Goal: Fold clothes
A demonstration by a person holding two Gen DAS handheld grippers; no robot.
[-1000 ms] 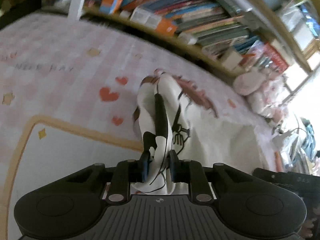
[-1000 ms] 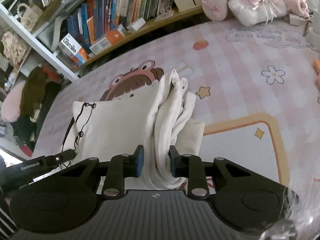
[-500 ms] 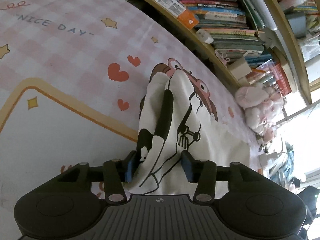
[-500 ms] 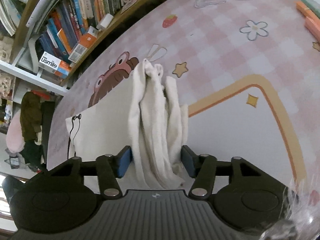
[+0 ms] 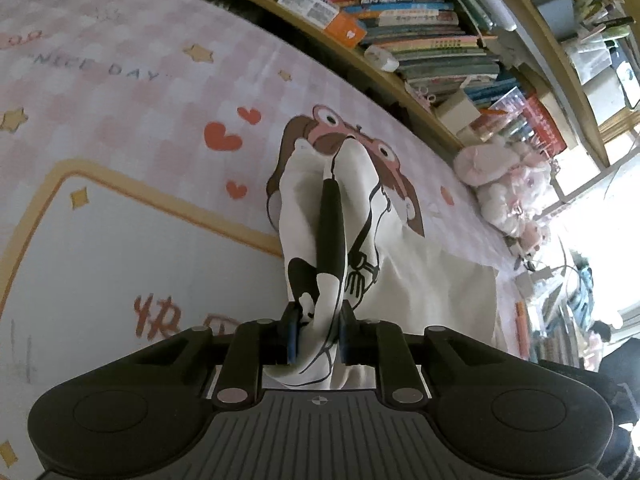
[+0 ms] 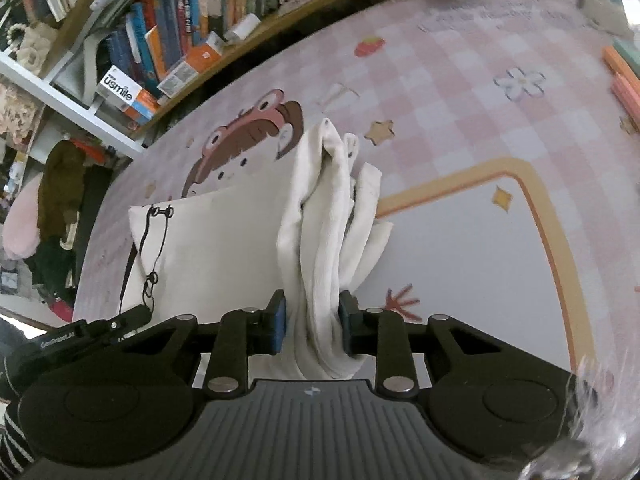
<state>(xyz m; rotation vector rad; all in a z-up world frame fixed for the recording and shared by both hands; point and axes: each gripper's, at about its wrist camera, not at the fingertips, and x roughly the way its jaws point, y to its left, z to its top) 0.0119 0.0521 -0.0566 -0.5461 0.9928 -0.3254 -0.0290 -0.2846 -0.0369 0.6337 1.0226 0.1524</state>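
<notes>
- Left wrist view: left claw (image 5: 318, 334) closing, its pads pinching the white garment (image 5: 320, 216), which bunches ahead of it.
- Right wrist view: right claw (image 6: 312, 328) closing, gripping the same garment's gathered folds (image 6: 320, 208) between its fingers.

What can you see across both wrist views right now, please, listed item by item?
garment: one, cream white with black line drawings, lying on the mat, its two near bunches gathered up in the grippers
mat: one, pink check with hearts, stars, a cartoon face and a yellow-edged white panel, under the garment
bookshelf: one, wood, packed with colourful books, along the mat's far edge
plush toys: a pile, pink and white, at the mat's far corner beside the shelf
left gripper: one, black with blue pads, closing on the printed bunch of garment
right gripper: one, black with blue pads, closing on the plain white bunch
sleeve: one, black-and-white striped, right view's bottom left corner
</notes>
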